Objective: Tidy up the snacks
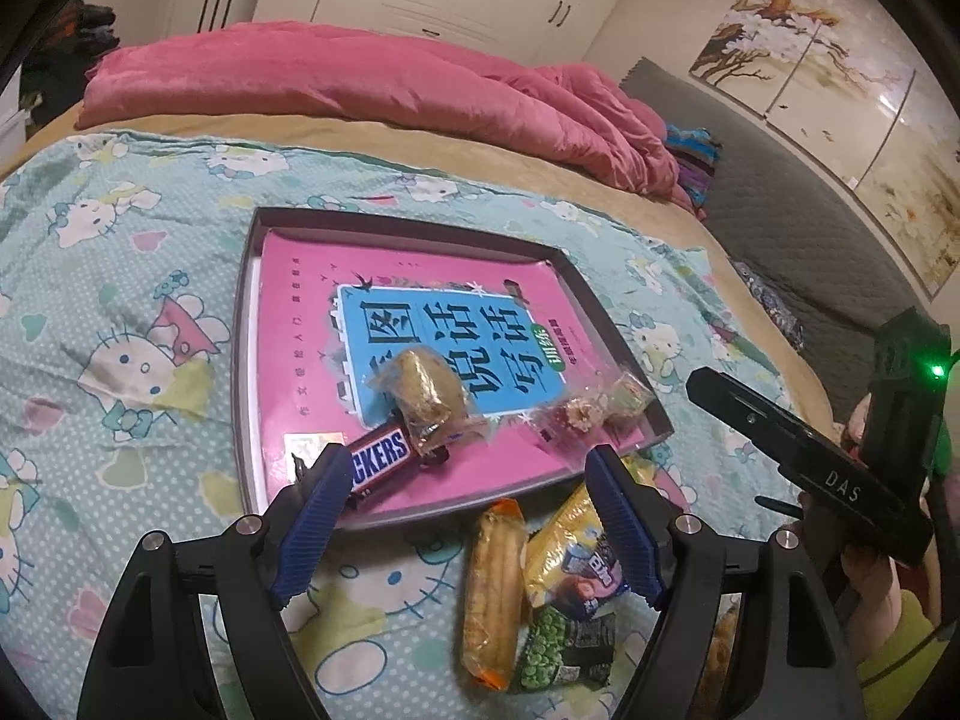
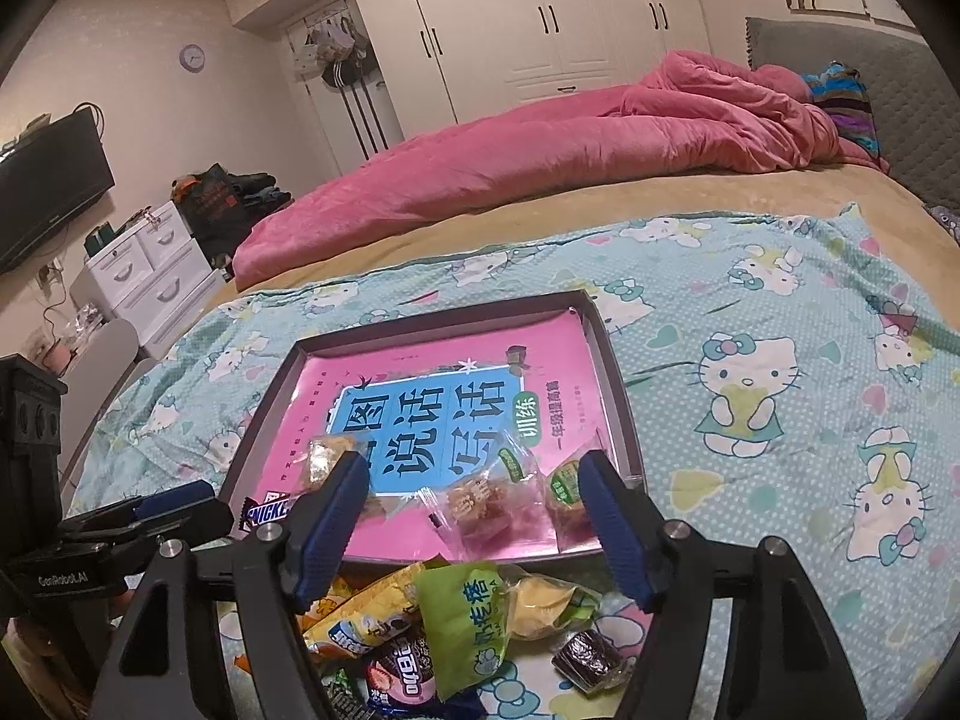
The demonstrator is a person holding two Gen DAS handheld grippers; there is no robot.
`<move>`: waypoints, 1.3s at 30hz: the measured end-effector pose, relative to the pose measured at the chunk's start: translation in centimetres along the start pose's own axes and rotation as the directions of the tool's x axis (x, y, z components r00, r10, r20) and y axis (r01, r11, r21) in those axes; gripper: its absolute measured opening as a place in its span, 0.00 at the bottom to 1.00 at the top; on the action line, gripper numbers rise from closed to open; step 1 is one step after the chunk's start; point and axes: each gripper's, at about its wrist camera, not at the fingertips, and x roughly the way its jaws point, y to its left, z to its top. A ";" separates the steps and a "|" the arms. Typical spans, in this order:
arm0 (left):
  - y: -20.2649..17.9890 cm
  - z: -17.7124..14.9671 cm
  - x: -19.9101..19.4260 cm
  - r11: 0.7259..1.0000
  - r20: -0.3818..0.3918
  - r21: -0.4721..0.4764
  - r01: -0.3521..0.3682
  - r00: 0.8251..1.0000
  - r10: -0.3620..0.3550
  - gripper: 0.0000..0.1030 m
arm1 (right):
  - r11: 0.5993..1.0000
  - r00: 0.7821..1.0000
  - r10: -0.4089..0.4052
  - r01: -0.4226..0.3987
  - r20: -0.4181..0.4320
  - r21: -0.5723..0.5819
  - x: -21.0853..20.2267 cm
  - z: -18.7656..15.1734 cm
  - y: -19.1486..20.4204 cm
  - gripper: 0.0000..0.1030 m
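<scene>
The shallow tray [image 1: 252, 276] lies on the cartoon-print sheet [image 1: 120, 240] of the bed, lined with a pink book [image 1: 420, 276]. At the tray's near edge lie a Snickers bar [image 1: 378, 456], a clear-wrapped golden pastry [image 1: 420, 390] touching it, and small wrapped sweets [image 1: 591, 414] toward the near right corner. The left gripper [image 1: 468, 474] stands wide open above that edge, holding nothing. The right gripper [image 2: 474, 480] is likewise open and empty over the same edge. Loose snacks sit on the sheet just short of the tray: the left view shows a long orange-wrapped biscuit pack [image 1: 492, 588] and green pea packet [image 1: 558, 654]; only the right view shows a green packet [image 2: 462, 618] and a small dark foil sweet [image 2: 591, 660].
</scene>
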 end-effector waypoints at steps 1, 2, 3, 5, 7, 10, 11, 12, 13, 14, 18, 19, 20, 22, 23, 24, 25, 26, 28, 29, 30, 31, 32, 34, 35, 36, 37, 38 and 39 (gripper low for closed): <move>-0.1 0.0 0.0 1.000 -0.002 0.003 0.002 1.000 -0.002 0.78 | 1.000 1.000 0.000 0.000 -0.001 0.002 -0.1 0.0 -0.1 0.70; -0.3 -0.1 0.0 1.000 -0.004 0.008 0.006 1.000 -0.006 0.78 | 1.000 1.000 0.000 0.000 -0.002 0.004 -0.2 0.0 -0.1 0.70; -0.4 -0.2 -0.1 1.000 -0.005 0.012 0.011 1.000 -0.011 0.78 | 1.000 1.000 -0.001 0.001 -0.004 0.006 -0.2 0.0 -0.1 0.70; -0.7 -0.3 -0.1 1.000 -0.010 0.023 0.019 1.000 -0.018 0.78 | 1.000 1.000 -0.001 0.001 -0.004 0.008 -0.4 -0.1 -0.3 0.70; -0.9 -0.4 -0.1 0.999 -0.017 0.029 0.019 1.000 -0.018 0.78 | 1.000 1.000 -0.005 0.005 -0.003 0.004 -0.7 -0.2 -0.4 0.70; -1.1 -0.6 -0.1 0.999 -0.028 0.037 0.023 0.999 -0.022 0.78 | 1.000 1.000 -0.009 0.009 -0.004 0.001 -1.0 -0.3 -0.5 0.70; -1.2 -0.7 -0.1 0.999 -0.032 0.042 0.022 0.999 -0.021 0.78 | 1.000 1.000 -0.012 0.012 -0.005 -0.002 -1.1 -0.4 -0.5 0.70; -1.3 -0.8 -0.1 0.999 -0.035 0.048 0.021 0.999 -0.020 0.78 | 1.000 1.000 -0.013 0.013 -0.006 -0.003 -1.1 -0.5 -0.5 0.70; -1.4 -0.9 -0.1 0.998 -0.037 0.052 0.020 0.999 -0.018 0.78 | 1.000 1.000 -0.014 0.014 -0.008 -0.003 -1.1 -0.5 -0.6 0.70; -1.5 -0.9 -0.1 0.998 -0.039 0.055 0.020 0.999 -0.018 0.78 | 1.000 1.000 -0.016 0.016 -0.010 -0.003 -1.2 -0.6 -0.6 0.70; -1.8 -1.3 -0.2 0.997 -0.049 0.071 0.018 0.999 -0.015 0.78 | 1.000 1.000 -0.017 0.017 -0.016 -0.006 -1.2 -0.9 -0.6 0.70; -1.8 -1.3 -0.2 0.997 -0.051 0.074 0.017 0.999 -0.014 0.78 | 1.000 1.000 -0.017 0.017 -0.017 -0.007 -1.3 -0.9 -0.6 0.70; -1.9 -1.4 -0.2 0.997 -0.055 0.076 0.017 0.998 -0.013 0.78 | 1.000 1.000 -0.015 0.014 -0.018 -0.006 -1.3 -0.9 -0.5 0.70; -1.9 -1.6 -0.1 0.997 -0.063 0.077 0.018 0.998 -0.014 0.78 | 1.000 1.000 -0.012 0.012 -0.018 -0.005 -1.4 -0.9 -0.5 0.70; -1.9 -1.7 -0.1 0.997 -0.068 0.076 0.019 0.998 -0.014 0.78 | 1.000 1.000 -0.011 0.011 -0.018 -0.007 -1.4 -0.9 -0.5 0.70; -1.9 -1.8 -0.1 0.997 -0.073 0.077 0.021 0.997 -0.015 0.78 | 1.000 1.000 -0.010 0.010 -0.019 -0.010 -1.4 -0.9 -0.4 0.70; -1.9 -2.0 -0.1 0.997 -0.078 0.077 0.020 0.997 -0.014 0.78 | 1.000 1.000 -0.011 0.011 -0.019 -0.012 -1.4 -1.0 -0.4 0.70; -2.0 -2.1 -0.1 0.997 -0.081 0.077 0.018 0.997 -0.012 0.78 | 1.000 1.000 -0.012 0.011 -0.019 -0.014 -1.5 -1.0 -0.4 0.70; -2.0 -2.5 0.0 0.997 -0.093 0.078 0.018 0.996 -0.011 0.78 | 1.000 1.000 -0.011 0.010 -0.022 -0.014 -1.5 -1.1 -0.4 0.70; -2.0 -2.6 0.0 0.997 -0.097 0.079 0.016 0.995 -0.008 0.78 | 1.000 1.000 -0.011 0.011 -0.023 -0.015 -1.6 -1.2 -0.4 0.70; -2.0 -2.8 0.1 0.997 -0.100 0.080 0.014 0.995 -0.006 0.78 | 1.000 1.000 -0.012 0.011 -0.025 -0.016 -1.6 -1.3 -0.4 0.70; -2.0 -2.9 0.0 0.997 -0.101 0.081 0.013 0.995 -0.005 0.78 | 1.000 1.000 -0.011 0.011 -0.028 -0.017 -1.6 -1.4 -0.4 0.70; -2.0 -3.0 -0.1 0.997 -0.101 0.082 0.014 0.995 -0.006 0.78 | 1.000 0.999 -0.012 0.012 -0.031 -0.019 -1.6 -1.6 -0.4 0.70; -2.1 -3.2 -0.1 0.996 -0.104 0.083 0.015 0.995 -0.006 0.78 | 1.000 0.999 -0.011 0.011 -0.036 -0.022 -1.7 -1.8 -0.3 0.70; -2.1 -3.3 -0.1 0.996 -0.104 0.083 0.014 0.995 -0.006 0.78 | 1.000 0.999 -0.012 0.011 -0.038 -0.023 -1.7 -1.9 -0.3 0.70; -2.1 -3.3 -0.1 0.996 -0.107 0.083 0.015 0.994 -0.006 0.78 | 1.000 0.999 -0.011 0.011 -0.039 -0.024 -1.8 -2.0 -0.3 0.70; -2.2 -3.4 -0.1 0.996 -0.109 0.083 0.013 0.994 -0.004 0.78 | 1.000 0.999 -0.011 0.010 -0.042 -0.027 -1.9 -2.1 -0.3 0.70; -2.2 -3.4 -0.1 0.996 -0.109 0.083 0.013 0.994 -0.004 0.78 | 1.000 0.999 -0.012 0.011 -0.043 -0.029 -1.9 -2.2 -0.3 0.70; -2.2 -3.5 -0.1 0.996 -0.111 0.083 0.013 0.994 -0.004 0.78 | 0.999 0.999 -0.013 0.011 -0.044 -0.031 -2.0 -2.3 -0.3 0.70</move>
